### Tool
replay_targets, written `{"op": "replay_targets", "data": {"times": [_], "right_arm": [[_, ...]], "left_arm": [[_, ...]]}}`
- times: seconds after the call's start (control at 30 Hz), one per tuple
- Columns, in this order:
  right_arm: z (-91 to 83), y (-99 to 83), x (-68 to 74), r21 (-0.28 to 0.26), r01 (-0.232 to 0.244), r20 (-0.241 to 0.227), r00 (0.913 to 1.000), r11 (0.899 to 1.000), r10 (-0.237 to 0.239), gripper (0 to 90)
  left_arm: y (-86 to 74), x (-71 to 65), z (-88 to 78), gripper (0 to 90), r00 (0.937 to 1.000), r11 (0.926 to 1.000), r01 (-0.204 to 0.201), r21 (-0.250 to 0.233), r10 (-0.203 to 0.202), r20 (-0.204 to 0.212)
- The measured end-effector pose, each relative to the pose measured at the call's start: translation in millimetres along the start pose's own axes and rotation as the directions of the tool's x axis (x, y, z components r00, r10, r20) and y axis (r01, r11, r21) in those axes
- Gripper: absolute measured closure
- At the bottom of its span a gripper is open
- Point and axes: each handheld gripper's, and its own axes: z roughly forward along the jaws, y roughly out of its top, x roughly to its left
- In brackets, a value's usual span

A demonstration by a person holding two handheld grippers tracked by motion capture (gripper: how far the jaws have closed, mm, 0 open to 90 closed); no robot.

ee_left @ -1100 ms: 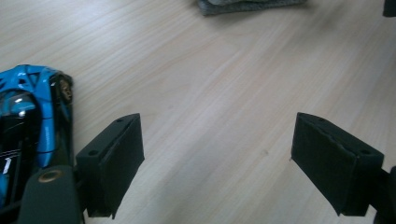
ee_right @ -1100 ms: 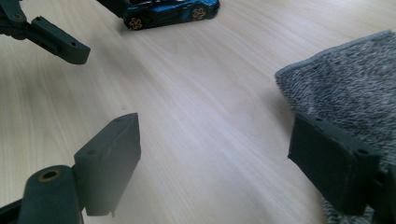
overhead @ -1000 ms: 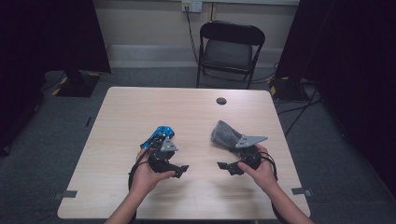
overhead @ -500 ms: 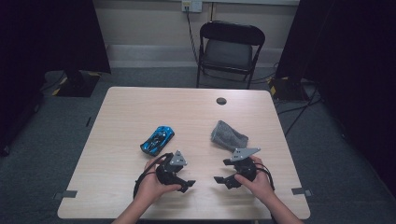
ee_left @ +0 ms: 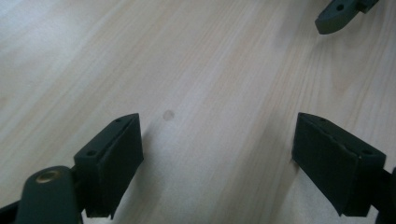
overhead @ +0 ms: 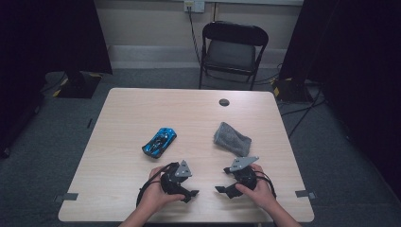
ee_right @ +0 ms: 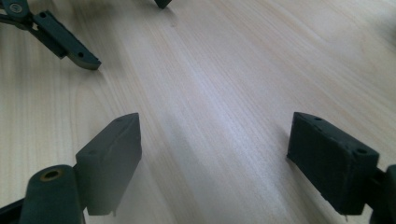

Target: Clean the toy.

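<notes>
From the high view I have the blue toy car [overhead: 160, 141] lying left of centre on the wooden table [overhead: 118, 118], nose angled toward the far right, with nothing touching it. Just nearer to me and slightly to its right sits my left gripper [overhead: 193, 193], held low over the tabletop in the person's left hand [overhead: 153, 196], its jaws pointing across toward the other tool. In the left gripper view its 2 black jaws stand wide apart with only bare wood grain between them, so it has hold of nothing; a jaw tip of the other tool pokes in at the upper right corner of that view. Moving right, the gap between the 2 tools is plain table. Then comes my right gripper [overhead: 221, 190], in the right hand [overhead: 257, 191], also low near the table's near edge and pointing back toward the left one. In the right gripper view its jaws are likewise spread wide over bare wood, gripping nothing, and the left tool's jaws show at the upper left. Beyond the right gripper, well clear of it, the grey folded cloth [overhead: 231, 138] lies on the table right of centre. Further back, a small dark disc [overhead: 224, 102] rests near the far edge, and a black folding chair [overhead: 231, 49] stands behind the table.
</notes>
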Motion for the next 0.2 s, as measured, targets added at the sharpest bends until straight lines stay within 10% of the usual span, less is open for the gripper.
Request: {"op": "replay_targets", "data": {"times": [0.2], "right_arm": [[1.7, -2.2, 2.1, -0.014, 0.035, 0.019, 0.9992, 0.999, -0.034, 16.5]], "left_arm": [[-2.4, -0.7, 1.2, 12.7, 0.9998, 0.9997, -0.015, -0.020, 0.016, 0.010]]}}
